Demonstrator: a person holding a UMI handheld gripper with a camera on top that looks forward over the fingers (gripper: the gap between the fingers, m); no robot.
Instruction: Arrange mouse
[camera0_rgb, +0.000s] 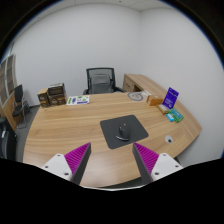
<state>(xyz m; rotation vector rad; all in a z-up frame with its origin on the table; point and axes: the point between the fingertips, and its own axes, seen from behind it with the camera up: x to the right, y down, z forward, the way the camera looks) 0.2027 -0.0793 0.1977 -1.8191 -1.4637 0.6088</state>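
Observation:
A dark mouse (124, 128) sits on a black mouse mat (124, 131) in the middle of a wooden desk (70, 130). The mouse lies beyond my fingers, ahead of the gap between them. My gripper (113, 158) is open and empty, held above the desk's near edge. Its purple pads (76, 158) stand wide apart with bare desk between them.
A black office chair (100, 80) stands behind the desk. A purple stand-up card (171, 97) and a teal item (174, 116) sit at the right. Papers (78, 99) and a file rack (55, 95) lie at the far left. A small white item (170, 140) lies near the right edge.

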